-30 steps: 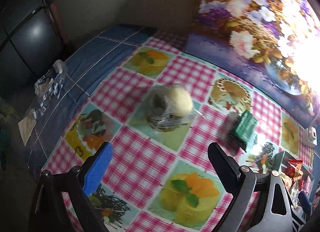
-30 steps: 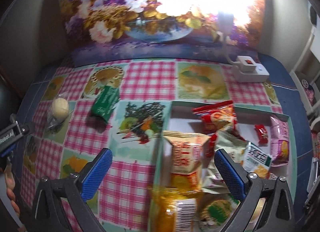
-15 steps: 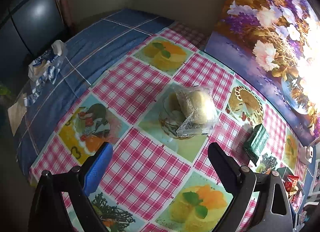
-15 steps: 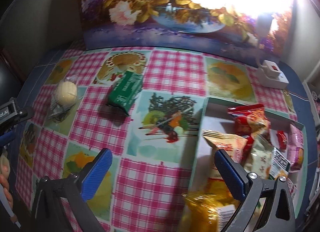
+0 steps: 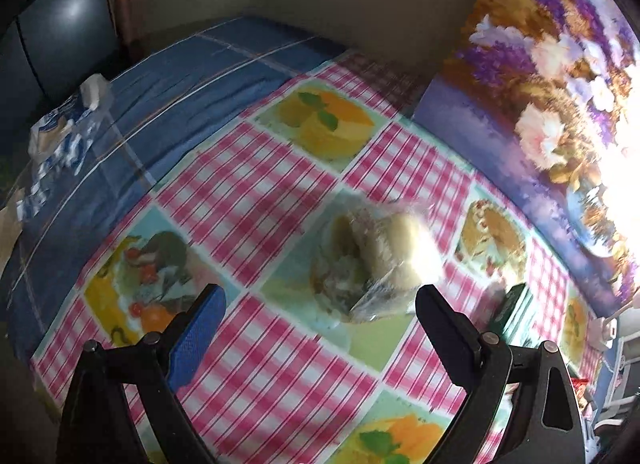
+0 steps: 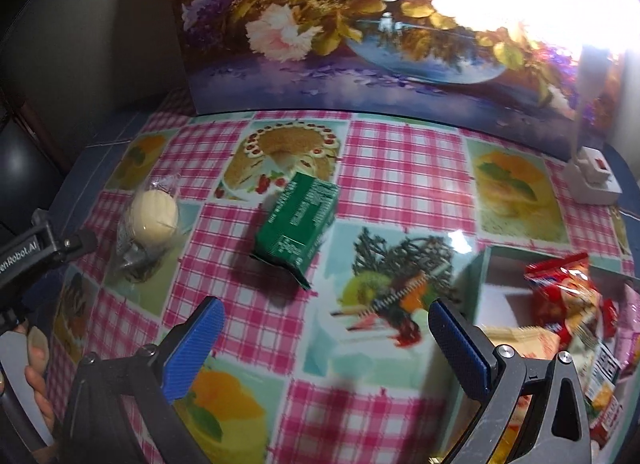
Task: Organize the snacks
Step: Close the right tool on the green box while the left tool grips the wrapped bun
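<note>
I hold my left gripper [image 5: 316, 316] spread wide just short of the wrapped bun [image 5: 380, 260] lying on the checked tablecloth [image 5: 256, 192], while my right gripper [image 6: 324, 320], equally unclenched and empty, hovers near the green snack packet [image 6: 298, 224] beside the snack box [image 6: 486, 284].

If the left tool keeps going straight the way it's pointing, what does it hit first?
Most likely the clear-wrapped round bun, which lies on the checked tablecloth just ahead of the open left tool, roughly centred between its fingers. Depth is hard to judge in the blurred fisheye view, so it could meet the cloth first.
</note>
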Action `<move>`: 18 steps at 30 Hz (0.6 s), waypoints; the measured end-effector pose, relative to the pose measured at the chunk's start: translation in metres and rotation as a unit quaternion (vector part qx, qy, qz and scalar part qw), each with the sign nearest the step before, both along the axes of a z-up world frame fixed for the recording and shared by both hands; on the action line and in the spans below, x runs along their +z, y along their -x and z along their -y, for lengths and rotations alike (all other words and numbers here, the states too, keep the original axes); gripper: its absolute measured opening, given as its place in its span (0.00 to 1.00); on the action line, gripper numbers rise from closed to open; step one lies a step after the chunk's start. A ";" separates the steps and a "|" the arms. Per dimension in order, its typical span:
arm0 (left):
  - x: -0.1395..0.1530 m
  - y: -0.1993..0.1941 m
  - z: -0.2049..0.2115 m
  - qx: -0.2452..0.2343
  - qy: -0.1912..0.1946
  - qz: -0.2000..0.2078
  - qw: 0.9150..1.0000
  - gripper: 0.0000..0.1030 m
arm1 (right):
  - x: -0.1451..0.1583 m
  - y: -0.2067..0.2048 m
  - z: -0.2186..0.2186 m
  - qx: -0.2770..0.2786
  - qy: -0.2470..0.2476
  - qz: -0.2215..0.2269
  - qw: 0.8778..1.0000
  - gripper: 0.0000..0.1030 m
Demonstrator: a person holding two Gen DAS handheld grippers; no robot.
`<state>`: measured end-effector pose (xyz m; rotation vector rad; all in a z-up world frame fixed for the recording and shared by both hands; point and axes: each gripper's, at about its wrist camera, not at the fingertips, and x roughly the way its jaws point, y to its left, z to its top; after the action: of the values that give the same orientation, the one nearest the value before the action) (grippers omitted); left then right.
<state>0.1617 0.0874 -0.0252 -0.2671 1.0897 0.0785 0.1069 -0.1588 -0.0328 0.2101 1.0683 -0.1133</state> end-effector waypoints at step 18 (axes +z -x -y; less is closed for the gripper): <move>-0.024 -0.025 0.043 -0.053 0.021 0.035 0.998 0.93 | -0.034 -0.040 0.000 0.006 -0.031 0.032 0.999 1.00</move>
<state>0.1862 0.0441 -0.0497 -0.2474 1.0342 -0.0481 0.1467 -0.1584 -0.0664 0.2618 1.0097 -0.0618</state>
